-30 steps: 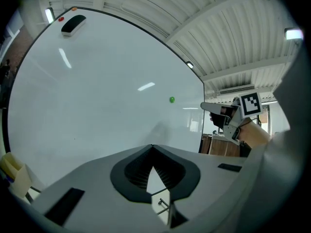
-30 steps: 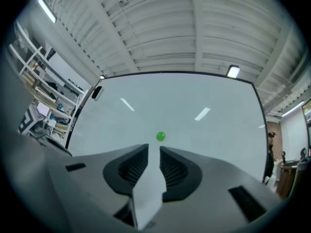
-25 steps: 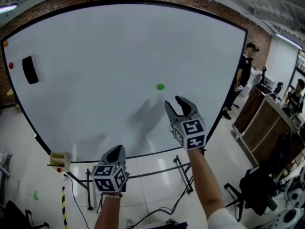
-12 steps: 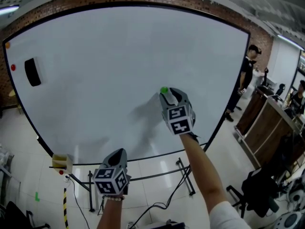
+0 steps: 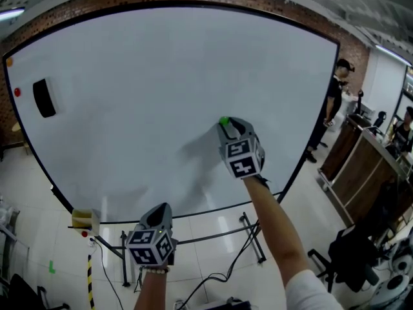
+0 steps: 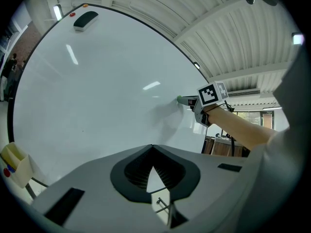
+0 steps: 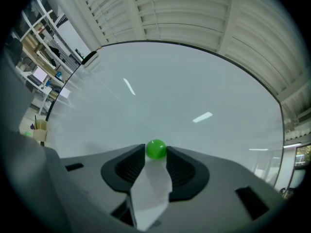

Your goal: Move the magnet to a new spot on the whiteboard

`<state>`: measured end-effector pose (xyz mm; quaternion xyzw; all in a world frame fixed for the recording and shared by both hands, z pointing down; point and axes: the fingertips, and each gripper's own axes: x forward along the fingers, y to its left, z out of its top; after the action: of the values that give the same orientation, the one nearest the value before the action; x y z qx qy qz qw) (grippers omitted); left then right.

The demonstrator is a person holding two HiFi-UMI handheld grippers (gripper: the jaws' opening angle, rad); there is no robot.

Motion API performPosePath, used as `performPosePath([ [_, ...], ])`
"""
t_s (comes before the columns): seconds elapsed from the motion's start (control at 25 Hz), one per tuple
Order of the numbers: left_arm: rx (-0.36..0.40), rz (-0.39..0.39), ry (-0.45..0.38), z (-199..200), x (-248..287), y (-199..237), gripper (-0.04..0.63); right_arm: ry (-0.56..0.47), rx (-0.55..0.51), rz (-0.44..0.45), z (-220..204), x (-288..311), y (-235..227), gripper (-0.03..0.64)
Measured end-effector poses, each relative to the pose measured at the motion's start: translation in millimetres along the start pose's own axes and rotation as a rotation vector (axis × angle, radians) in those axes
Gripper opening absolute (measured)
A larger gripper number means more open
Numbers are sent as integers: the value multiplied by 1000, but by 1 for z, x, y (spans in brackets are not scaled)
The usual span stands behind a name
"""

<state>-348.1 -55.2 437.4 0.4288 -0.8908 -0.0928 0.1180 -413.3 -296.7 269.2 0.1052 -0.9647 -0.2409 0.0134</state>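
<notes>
A small green round magnet [image 5: 223,120] sticks to the big whiteboard [image 5: 148,70], right of its middle. My right gripper [image 5: 227,124] is held up level against the board; its jaws have just been closing, and both fingertips now touch the magnet [image 7: 156,149] on either side. From the left gripper view, the right gripper [image 6: 187,101] meets the magnet [image 6: 180,99] at the board. My left gripper [image 5: 159,206] hangs lower, below the board's bottom edge, its fingertips together with nothing between them [image 6: 152,146].
A black eraser [image 5: 44,97] and a red magnet [image 5: 17,92] sit at the board's far left, with an orange magnet [image 5: 8,61] above them. A yellow tray [image 5: 82,217] hangs at the lower left corner. A person [image 5: 334,102] and a wooden counter [image 5: 361,160] are at the right.
My right gripper moved up and left to the green magnet and its jaws narrowed around it. The left gripper stayed in place.
</notes>
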Motion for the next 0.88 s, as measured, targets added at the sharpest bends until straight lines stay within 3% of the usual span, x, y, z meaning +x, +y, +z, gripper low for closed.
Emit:
performPosePath([
  [0.6, 0, -48, 33, -9, 6, -19, -12, 54, -31, 27, 3, -5, -4, 133],
  [0.88, 16, -71, 43, -12, 8, -22, -12, -19, 116, 110, 2, -83, 2, 135],
])
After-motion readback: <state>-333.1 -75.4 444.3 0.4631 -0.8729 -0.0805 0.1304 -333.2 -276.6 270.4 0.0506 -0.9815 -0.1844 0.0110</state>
